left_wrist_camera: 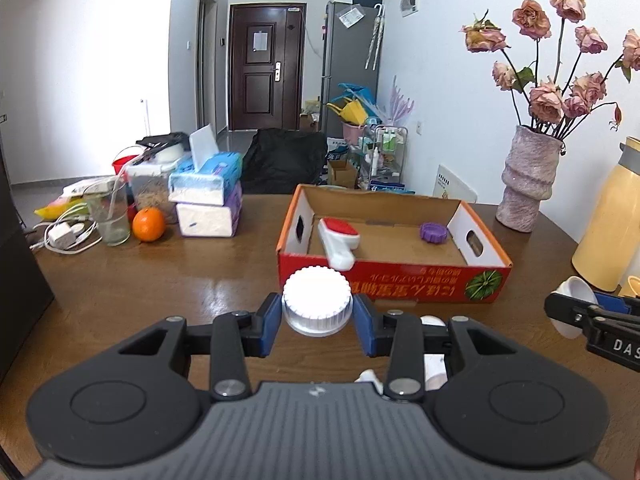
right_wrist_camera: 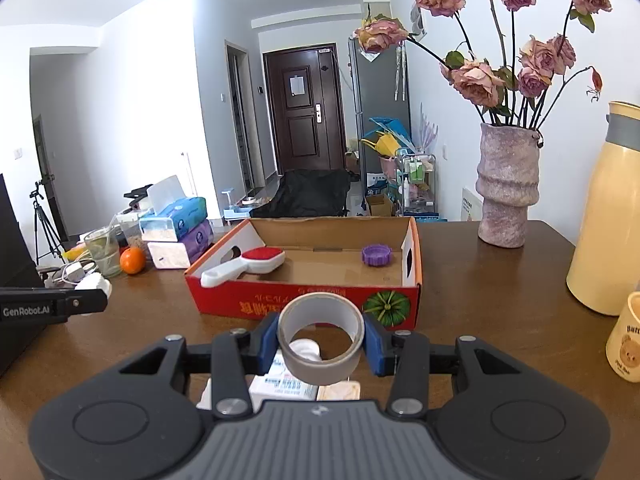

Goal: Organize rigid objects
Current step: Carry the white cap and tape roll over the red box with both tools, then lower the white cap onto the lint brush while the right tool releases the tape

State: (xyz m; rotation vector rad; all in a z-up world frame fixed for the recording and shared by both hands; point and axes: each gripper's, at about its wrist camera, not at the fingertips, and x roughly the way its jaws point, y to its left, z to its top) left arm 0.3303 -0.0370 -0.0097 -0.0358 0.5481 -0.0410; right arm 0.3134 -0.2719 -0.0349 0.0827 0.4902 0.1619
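My left gripper [left_wrist_camera: 317, 316] is shut on a white ribbed cap [left_wrist_camera: 317, 300], held above the table just in front of the red cardboard box [left_wrist_camera: 394, 282]. My right gripper [right_wrist_camera: 321, 342] is shut on a grey tape roll [right_wrist_camera: 321, 338], held in front of the same box [right_wrist_camera: 304, 304]. In the box lie a white lint brush with a red pad [left_wrist_camera: 339, 242], its handle over the front wall, and a purple cap [left_wrist_camera: 433, 233]. They also show in the right wrist view: the brush [right_wrist_camera: 248, 264] and the purple cap [right_wrist_camera: 376, 255]. Small white packets [right_wrist_camera: 280, 386] lie under my right gripper.
A vase of dried roses [left_wrist_camera: 528, 184] and a cream thermos [left_wrist_camera: 608, 224] stand at the right. A mug [right_wrist_camera: 626, 344] stands near the right edge. Tissue packs [left_wrist_camera: 208, 196], an orange [left_wrist_camera: 149, 224], a glass [left_wrist_camera: 109, 216] and chargers [left_wrist_camera: 66, 236] crowd the left.
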